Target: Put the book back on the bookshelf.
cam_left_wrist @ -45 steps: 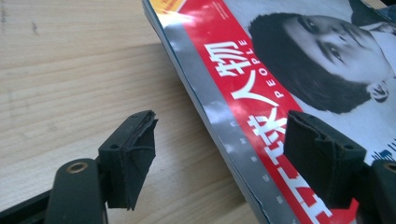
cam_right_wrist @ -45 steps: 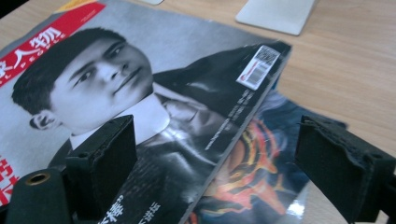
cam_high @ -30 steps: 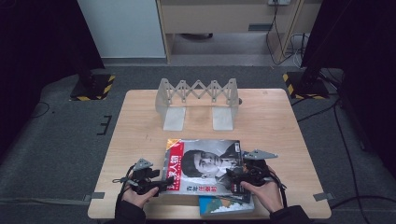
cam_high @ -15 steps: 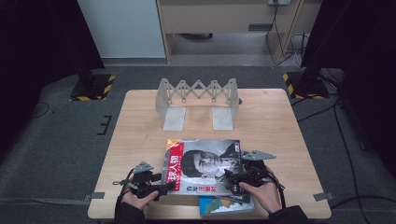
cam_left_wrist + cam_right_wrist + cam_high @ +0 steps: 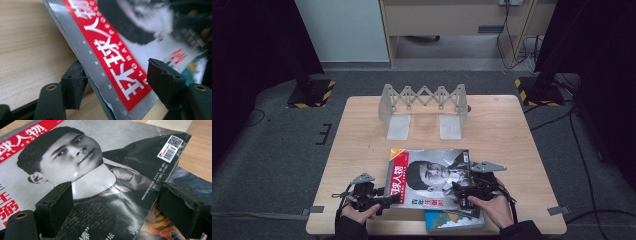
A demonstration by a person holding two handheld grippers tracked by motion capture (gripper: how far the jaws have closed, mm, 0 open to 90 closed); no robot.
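Altogether two magazines (image 5: 432, 177) lie stacked; left gripper (image 5: 388, 200) closing around the top one's edge; right gripper (image 5: 460, 191) spread.

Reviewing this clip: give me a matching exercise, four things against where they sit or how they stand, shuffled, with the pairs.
Things:
1. magazine
2. second book
3. grey folding rack
4. left gripper

Places or states:
A. far side of the table, standing alone
B. jaws either side of the red spine edge
C. on top, portrait cover facing up
D. underneath, poking out at the near edge

Pairs: 1-C, 2-D, 3-A, 4-B
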